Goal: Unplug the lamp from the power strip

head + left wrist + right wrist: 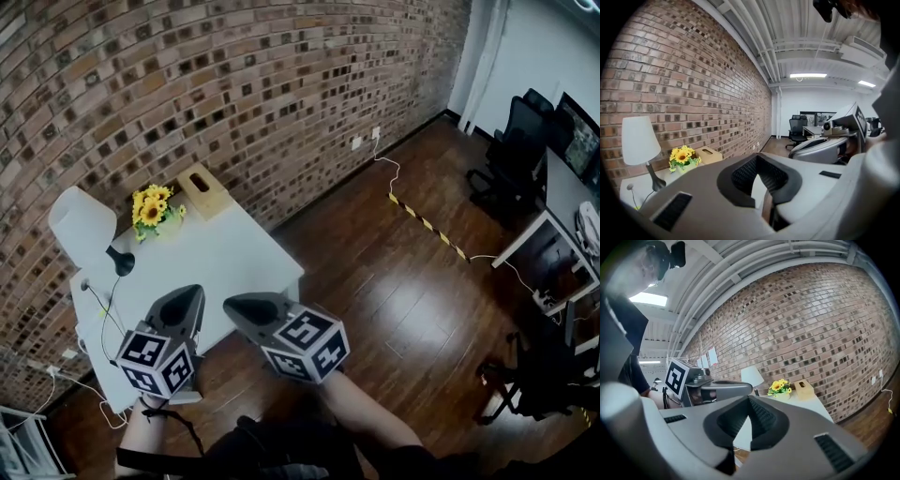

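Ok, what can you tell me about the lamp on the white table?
The lamp has a white, tapered shade on a thin black stem and a black base. It stands upright at the left end of the table, by the brick wall and beside the sunflowers. A thin dark cord trails from its base across the tabletop.

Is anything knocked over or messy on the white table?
Nothing stands out. The lamp stands on its base, the sunflowers sit upright, and the tissue box lies flat beside them.
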Available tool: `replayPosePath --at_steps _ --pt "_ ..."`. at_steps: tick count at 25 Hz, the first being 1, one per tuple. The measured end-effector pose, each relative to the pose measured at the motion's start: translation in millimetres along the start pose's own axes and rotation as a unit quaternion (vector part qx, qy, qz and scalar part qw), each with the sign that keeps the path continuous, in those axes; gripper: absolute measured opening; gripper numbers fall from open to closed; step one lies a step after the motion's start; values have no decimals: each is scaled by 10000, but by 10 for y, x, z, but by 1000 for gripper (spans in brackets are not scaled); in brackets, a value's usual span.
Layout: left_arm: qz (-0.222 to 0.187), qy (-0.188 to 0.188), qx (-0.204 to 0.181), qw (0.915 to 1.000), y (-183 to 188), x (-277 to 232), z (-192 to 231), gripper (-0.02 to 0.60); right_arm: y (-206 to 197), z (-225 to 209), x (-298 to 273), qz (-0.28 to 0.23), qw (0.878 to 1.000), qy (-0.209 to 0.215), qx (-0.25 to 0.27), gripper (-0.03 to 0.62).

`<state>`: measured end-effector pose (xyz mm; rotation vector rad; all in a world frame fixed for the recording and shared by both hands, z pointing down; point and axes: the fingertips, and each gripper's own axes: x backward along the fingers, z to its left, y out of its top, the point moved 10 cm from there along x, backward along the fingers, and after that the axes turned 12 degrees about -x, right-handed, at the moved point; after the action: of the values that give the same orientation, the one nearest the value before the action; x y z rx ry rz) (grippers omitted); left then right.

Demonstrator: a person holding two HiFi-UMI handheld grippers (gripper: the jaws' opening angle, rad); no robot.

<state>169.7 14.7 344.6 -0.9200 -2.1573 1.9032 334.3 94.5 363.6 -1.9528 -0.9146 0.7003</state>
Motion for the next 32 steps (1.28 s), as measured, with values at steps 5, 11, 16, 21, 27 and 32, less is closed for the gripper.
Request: replayPosePath --at_steps 5,11,16,21,27,32 --pt "46 -47 -333 9994 163 -257 -195 11 86 -223 199 -59 10000 -4 -39 0" --pt "115 -152 -334 9993 259 -505 -368 11 137 -458 380 -100 9999 -24 -80 -1" --pt "89 -303 -297 9991 300 -677 -472 11 159 -622 544 -220 9994 -278 34 0" --pt "-132 -605 -357 9974 340 -820 -524 11 193 -701 696 -534 9950 -798 272 -2" --pt "-329 -1105 -364 9927 418 -1119 -516 11 312 -791 708 -596 9907 -1176 348 0" --pt "-490 -1333 -470 9887 492 -1340 -335 11 506 -834 578 -629 9868 -1425 441 0"
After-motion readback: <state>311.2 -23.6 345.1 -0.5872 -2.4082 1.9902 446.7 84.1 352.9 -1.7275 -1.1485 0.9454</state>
